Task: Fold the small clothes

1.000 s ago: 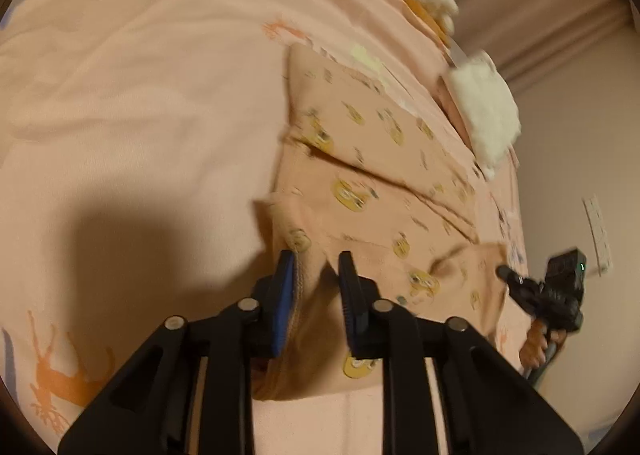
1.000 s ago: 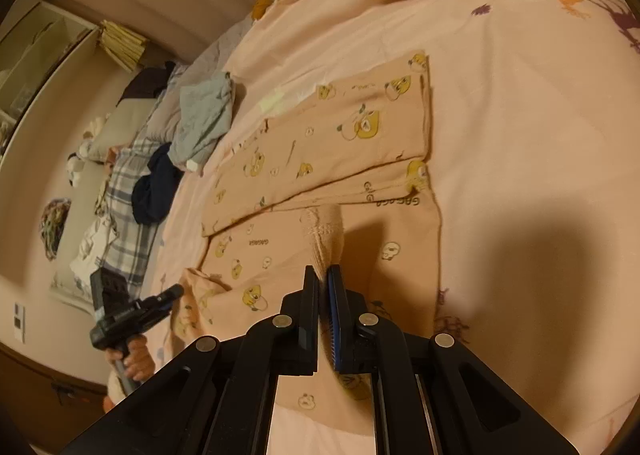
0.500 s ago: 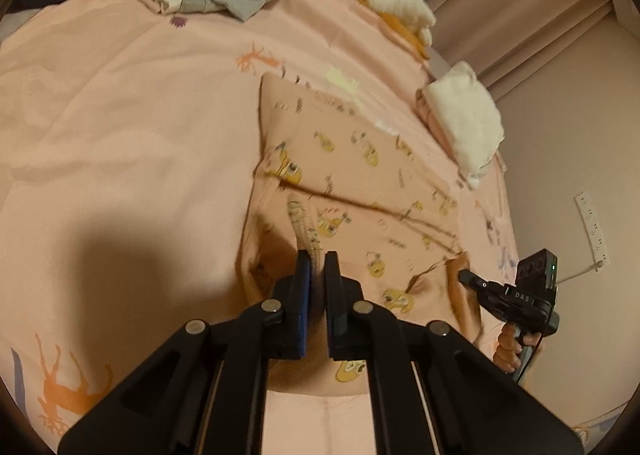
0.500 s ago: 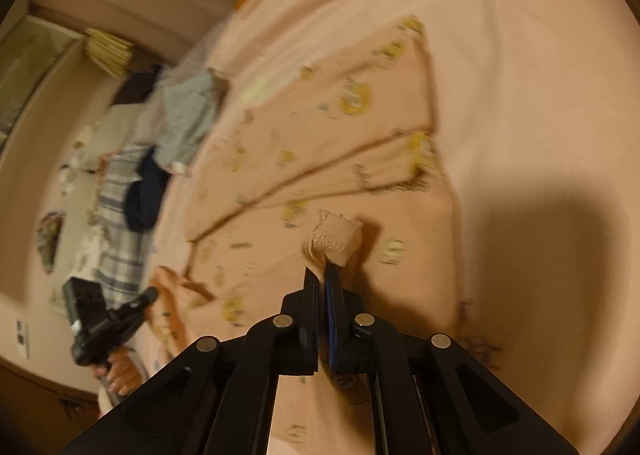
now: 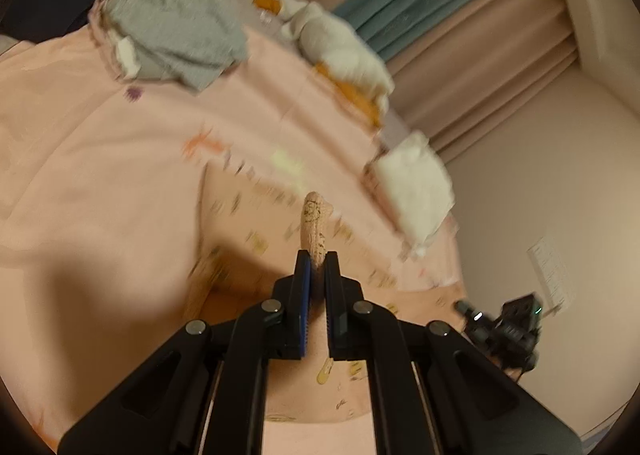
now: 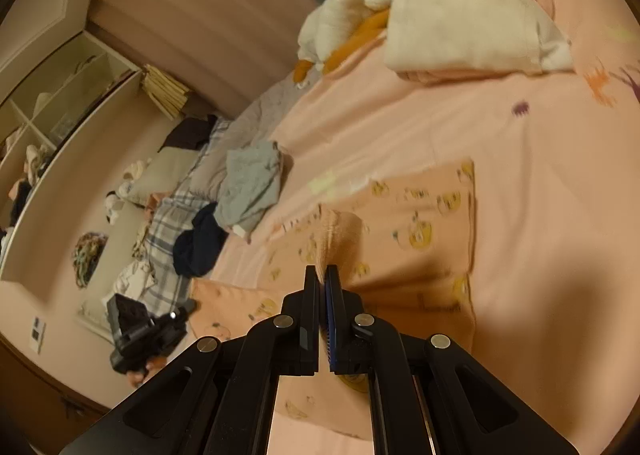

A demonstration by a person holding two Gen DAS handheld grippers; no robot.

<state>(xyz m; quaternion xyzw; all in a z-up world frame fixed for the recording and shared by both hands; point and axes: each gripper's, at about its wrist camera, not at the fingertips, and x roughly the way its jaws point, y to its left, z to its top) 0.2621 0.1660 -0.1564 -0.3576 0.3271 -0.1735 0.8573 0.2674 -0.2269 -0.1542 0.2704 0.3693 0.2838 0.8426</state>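
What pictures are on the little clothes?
Yellow cartoon figures on peach-pink little clothes, clearest in the right wrist view.

A home bedroom. A wide bed under a peach animal-print sheet (image 6: pixel 400 127) fills the frame, with long pink and teal curtains (image 5: pixel 460 27) upper right. Open white shelving (image 6: pixel 60 95) stands upper left.

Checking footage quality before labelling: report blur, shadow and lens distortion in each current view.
Left wrist: motion blur smears the printed garment and grey clothes; the left gripper stays sharp; a dark shadow lies lower left. Right wrist: milder blur, a shadow on the bedsheet at right; fisheye bends the shelf and curtains.
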